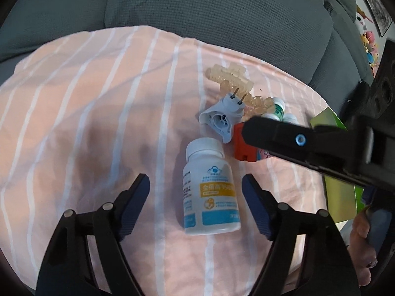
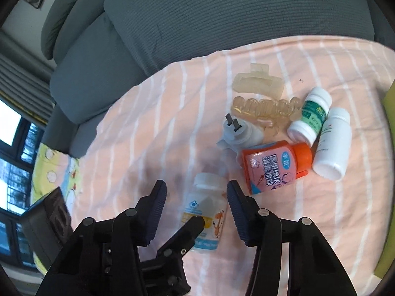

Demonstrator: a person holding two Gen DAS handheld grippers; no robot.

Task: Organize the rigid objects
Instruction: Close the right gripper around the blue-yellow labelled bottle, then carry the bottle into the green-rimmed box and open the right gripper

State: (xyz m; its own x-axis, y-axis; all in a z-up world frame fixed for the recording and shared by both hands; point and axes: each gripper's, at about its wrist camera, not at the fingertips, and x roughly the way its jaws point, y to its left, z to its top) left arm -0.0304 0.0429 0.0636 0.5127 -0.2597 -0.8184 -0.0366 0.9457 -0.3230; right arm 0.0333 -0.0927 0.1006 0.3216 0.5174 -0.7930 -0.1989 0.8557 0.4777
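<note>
Both jaws stand apart, white bottle (image 1: 211,190) lying between.

The white bottle (image 1: 211,192) carries an orange band of Chinese characters (too blurred to read); the orange-capped bottle (image 2: 274,166), at its 1 o'clock, likewise.

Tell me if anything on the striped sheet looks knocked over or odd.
Every bottle lies on its side: the white bottle, the orange-capped bottle and two small white ones. The plug-in device lies tipped with prongs up, against the clear hair clips. Nothing looks spilled.
</note>
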